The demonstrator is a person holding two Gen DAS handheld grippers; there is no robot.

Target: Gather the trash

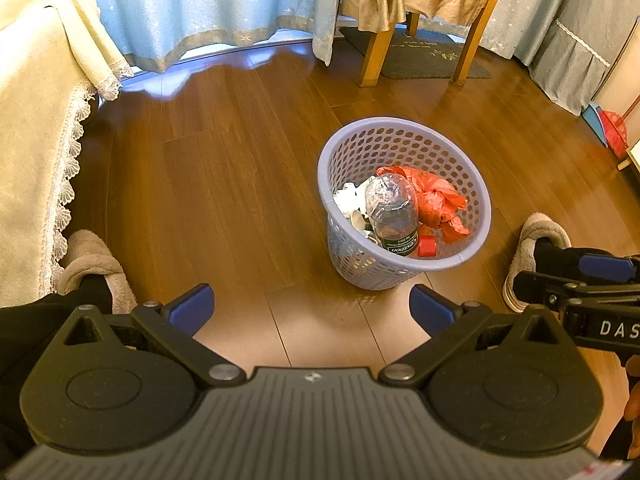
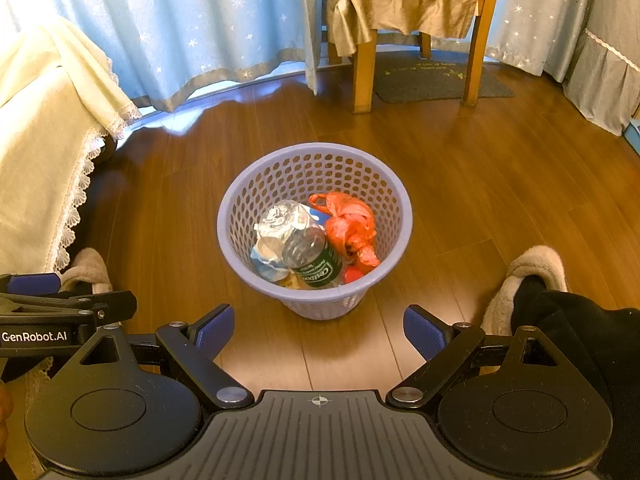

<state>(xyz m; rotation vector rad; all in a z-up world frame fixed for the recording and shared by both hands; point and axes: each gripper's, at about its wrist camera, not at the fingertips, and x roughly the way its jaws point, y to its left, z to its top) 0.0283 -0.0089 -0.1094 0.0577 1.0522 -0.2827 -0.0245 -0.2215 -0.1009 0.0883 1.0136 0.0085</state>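
We hold both claws over bare wooden floor [image 2: 480, 184], left gripper [image 1: 311, 312] and right gripper [image 2: 319, 332] spread wide, nothing between the pads. Trash looks collected: plastic bottle [image 2: 308, 252], red plastic bag [image 2: 352, 228] and crumpled paper [image 1: 350, 200] sit inside the lavender basket [image 2: 240, 204], mid-floor. Bottle leans, long axis tilted, red cap [image 1: 427, 246] down towards us, base up. No loose litter visible; task judged near done.

Bottle [image 2: 306, 248] in basket [image 2: 240, 208], before chair [image 2: 404, 20]
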